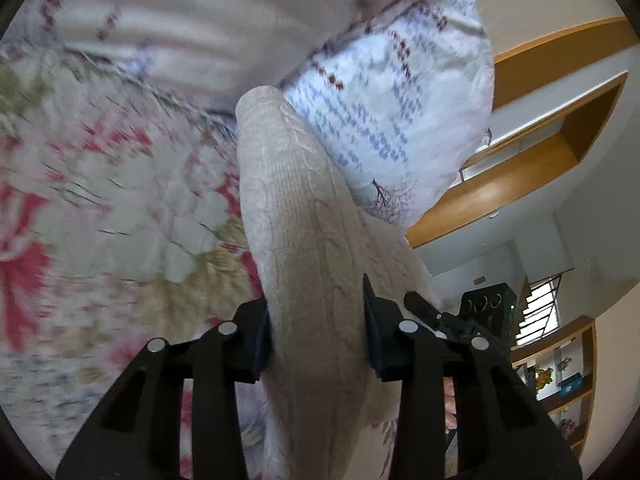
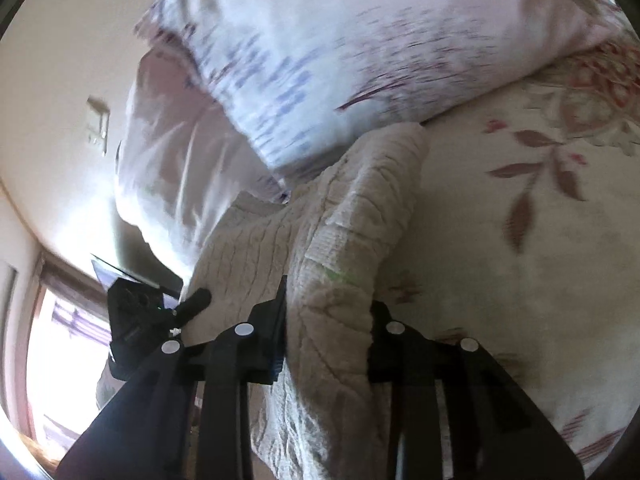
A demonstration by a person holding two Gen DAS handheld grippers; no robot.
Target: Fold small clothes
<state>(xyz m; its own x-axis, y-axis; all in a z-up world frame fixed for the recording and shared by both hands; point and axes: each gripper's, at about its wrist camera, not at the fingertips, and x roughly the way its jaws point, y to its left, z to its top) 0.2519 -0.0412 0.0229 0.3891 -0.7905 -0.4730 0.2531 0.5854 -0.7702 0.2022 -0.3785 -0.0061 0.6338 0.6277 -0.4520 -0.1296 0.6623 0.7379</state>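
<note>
Presently we hold a cream cable-knit garment [image 1: 296, 216] raised above a floral bedspread [image 1: 100, 184], with both views blurred. In the left wrist view the knit is bunched into a thick roll that runs away from us toward a white pillow with a blue and red print [image 1: 392, 112]; raised cable braids and fine ribbing show along its length, and its far end is rounded and ribbed like a cuff or hem, though we cannot tell which. In the right wrist view the same knit [image 2: 340, 248] appears as a broader folded mass with a turned-over edge, its far corner lying just beside the pillow [image 2: 340, 52] and over the bedspread [image 2: 520, 240]. Our left gripper [image 1: 318, 332] has its jaws part-way apart and clamped on the roll, one pad pressing each side of the fabric, which fills the whole gap between them. Our right gripper [image 2: 326, 344] likewise has its jaws part-way apart and clamped on the knit, the fabric bulging between and above the pads. In each view the other gripper shows near the frame's lower edge, touching the same garment, so both grip one piece at nearby points. Wooden shelves [image 1: 540, 184] stand beyond the bed in the left view; a bright window [image 2: 64, 340] shows in the right view.
</note>
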